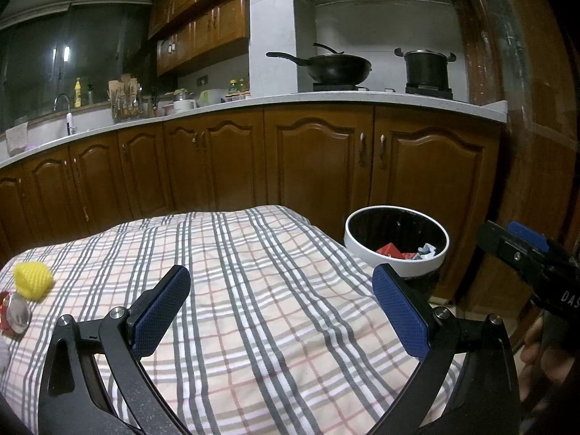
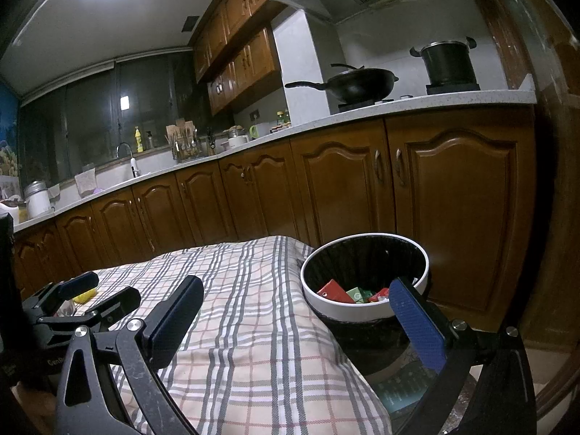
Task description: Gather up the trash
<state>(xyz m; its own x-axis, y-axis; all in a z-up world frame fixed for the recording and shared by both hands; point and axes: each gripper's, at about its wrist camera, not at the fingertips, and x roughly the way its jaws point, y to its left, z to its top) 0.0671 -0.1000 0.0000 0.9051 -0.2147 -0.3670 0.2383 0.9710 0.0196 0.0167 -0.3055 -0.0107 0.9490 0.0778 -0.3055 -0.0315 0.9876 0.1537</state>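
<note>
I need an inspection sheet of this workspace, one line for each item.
Surface: table under a plaid cloth, wrinkled.
Job's things: trash bin beside the table's right edge, holding red, green and grey packets; yellow piece and crumpled red wrapper on the cloth's left edge.
Clutter: nothing seen.
Grippers: left gripper open, empty, above the cloth; right gripper open, empty, near the bin.
Cables: nothing seen.
Surroundings: wooden cabinets, wok, pot, sink tap.
</note>
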